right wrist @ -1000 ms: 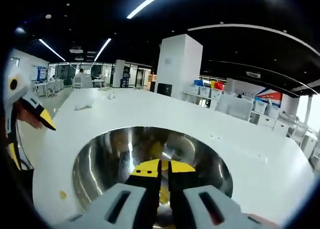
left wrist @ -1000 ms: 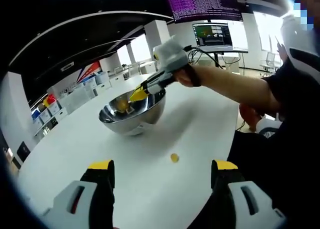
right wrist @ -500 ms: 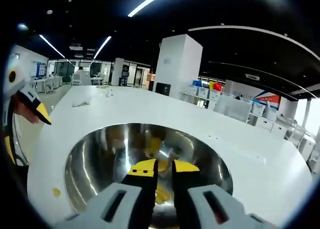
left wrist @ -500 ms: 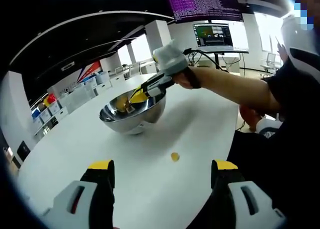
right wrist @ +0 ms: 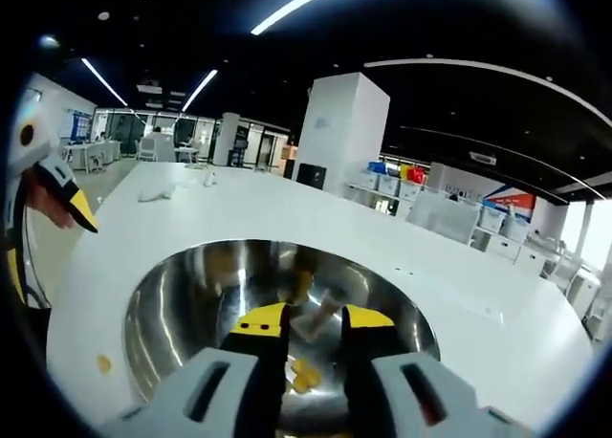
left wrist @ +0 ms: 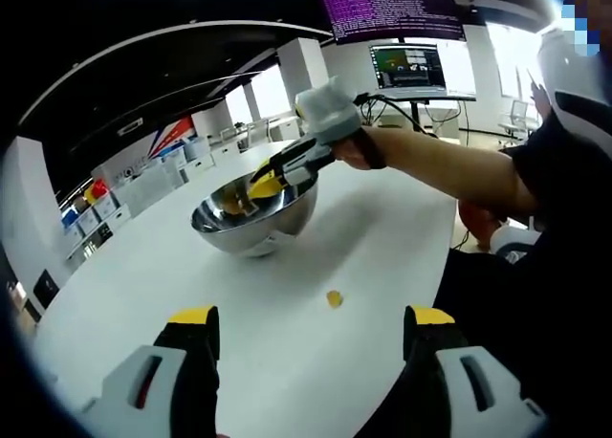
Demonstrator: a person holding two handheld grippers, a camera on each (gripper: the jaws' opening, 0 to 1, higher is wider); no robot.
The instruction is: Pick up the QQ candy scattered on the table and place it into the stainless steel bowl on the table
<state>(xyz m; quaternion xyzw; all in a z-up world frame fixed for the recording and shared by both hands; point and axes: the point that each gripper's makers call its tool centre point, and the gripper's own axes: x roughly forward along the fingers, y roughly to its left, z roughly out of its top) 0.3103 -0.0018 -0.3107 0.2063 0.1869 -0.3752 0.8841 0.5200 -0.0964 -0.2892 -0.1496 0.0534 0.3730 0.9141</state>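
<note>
A stainless steel bowl (left wrist: pixel 256 231) stands on the white table (left wrist: pixel 143 295), and one yellow QQ candy (left wrist: pixel 334 298) lies on the table in front of it. My left gripper (left wrist: pixel 312 318) hangs open above the table, short of that candy, with nothing between its jaws. In the left gripper view my right gripper (left wrist: pixel 264 184) reaches over the bowl's rim. From the right gripper view, my right gripper (right wrist: pixel 314 321) stands open over the bowl (right wrist: pixel 177 304), with yellow candies (right wrist: pixel 304 374) on the bowl's bottom below the jaws. The loose candy (right wrist: pixel 102 363) lies left of the bowl.
A person's arm (left wrist: pixel 449 165) stretches across the table from the right. Two lit screens (left wrist: pixel 406 67) stand at the table's far end. A white pillar (right wrist: pixel 339 132) and shelves with bins (right wrist: pixel 449 204) lie beyond the table. My left gripper (right wrist: pixel 59 197) shows at the left.
My right gripper's jaws have parted from shut to open over the bowl, and candy now lies below them on its bottom. The left gripper has stayed put.
</note>
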